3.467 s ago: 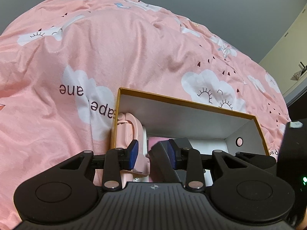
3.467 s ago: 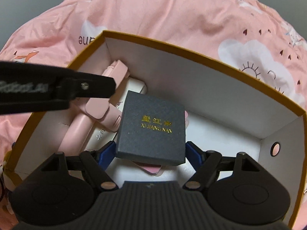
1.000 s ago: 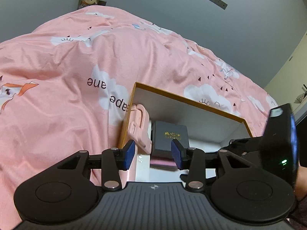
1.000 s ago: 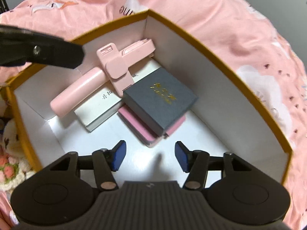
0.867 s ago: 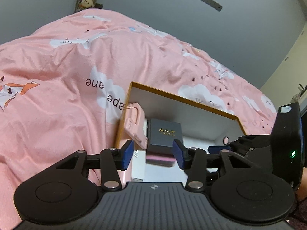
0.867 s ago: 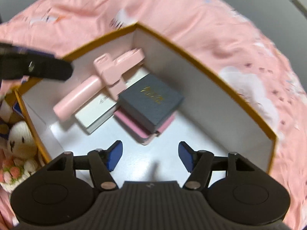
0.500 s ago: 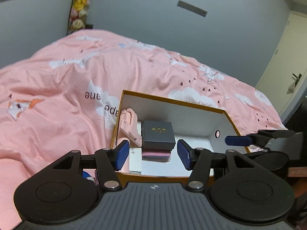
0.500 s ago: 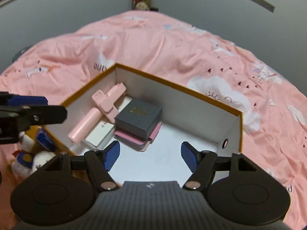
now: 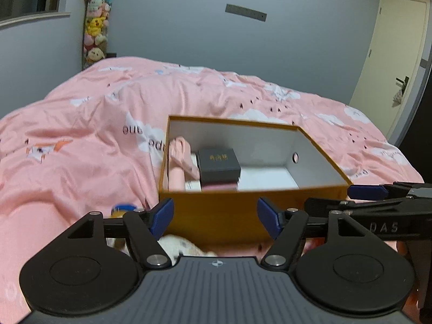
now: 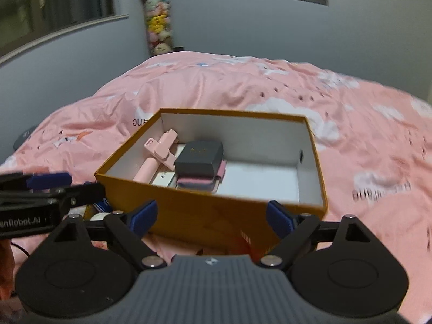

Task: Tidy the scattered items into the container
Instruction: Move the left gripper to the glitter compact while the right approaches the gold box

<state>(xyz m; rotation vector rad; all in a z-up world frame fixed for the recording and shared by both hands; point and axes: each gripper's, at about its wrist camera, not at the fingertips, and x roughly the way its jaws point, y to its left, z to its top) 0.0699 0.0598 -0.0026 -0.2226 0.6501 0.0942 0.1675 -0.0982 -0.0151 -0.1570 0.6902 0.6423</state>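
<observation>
An orange box (image 9: 232,210) with a white inside sits on the pink bed; it also shows in the right wrist view (image 10: 189,210). Inside lie a pink selfie stick (image 9: 179,159), a dark grey gift box (image 9: 218,162) on a pink case (image 9: 219,186), and a white box (image 10: 162,176). My left gripper (image 9: 215,217) is open and empty, in front of the box's near wall. My right gripper (image 10: 210,216) is open and empty, also short of the box. A white plush toy (image 9: 178,245) and a blue-capped item (image 9: 122,207) lie on the bed before the box.
The pink cloud-print duvet (image 9: 81,140) covers the whole bed. A column of plush toys (image 9: 94,32) stands against the grey back wall. A door (image 9: 397,54) is at the far right. A blue packet (image 10: 104,203) lies left of the box.
The right gripper let go of the dark grey box inside the orange box and opened. Both grippers pulled back and up, out of the box, and opened wider.
</observation>
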